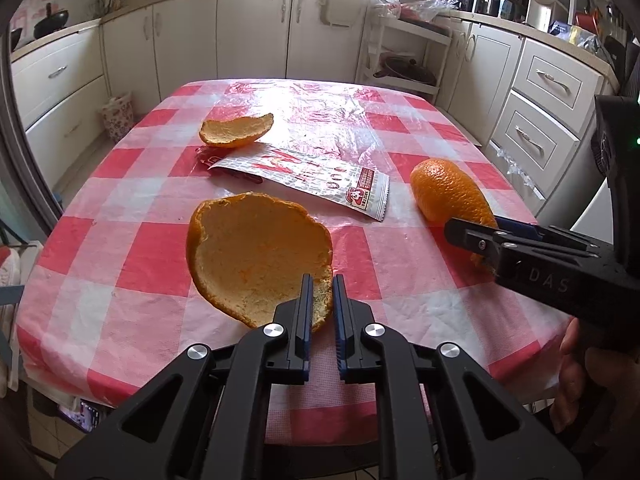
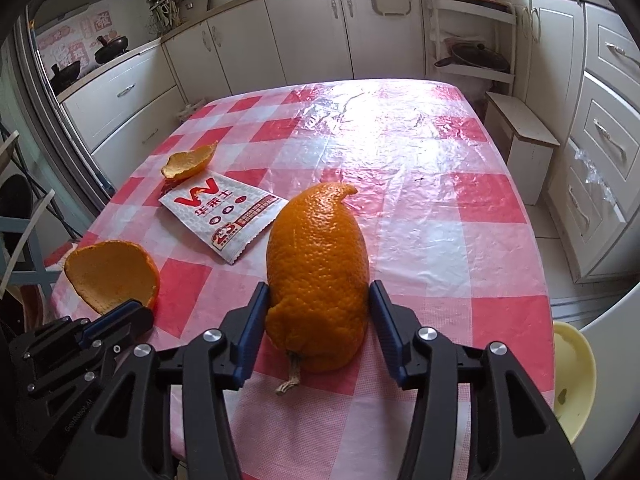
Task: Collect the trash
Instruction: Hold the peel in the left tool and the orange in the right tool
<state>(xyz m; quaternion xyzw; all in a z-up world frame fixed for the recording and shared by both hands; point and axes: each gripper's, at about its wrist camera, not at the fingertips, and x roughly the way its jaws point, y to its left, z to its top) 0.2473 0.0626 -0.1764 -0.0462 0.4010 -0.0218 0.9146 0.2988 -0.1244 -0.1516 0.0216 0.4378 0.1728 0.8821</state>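
Right wrist view: your right tool (image 2: 318, 312) brackets the domed orange peel (image 2: 318, 276), fingers spread; your left tool (image 1: 320, 308) grips the cupped orange peel (image 1: 256, 256).

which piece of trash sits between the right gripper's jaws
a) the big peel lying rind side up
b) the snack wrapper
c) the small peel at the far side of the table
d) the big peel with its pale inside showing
a) In the right wrist view the right gripper has its jaws on either side of the big peel lying rind side up, while the snack wrapper lies apart on the table.
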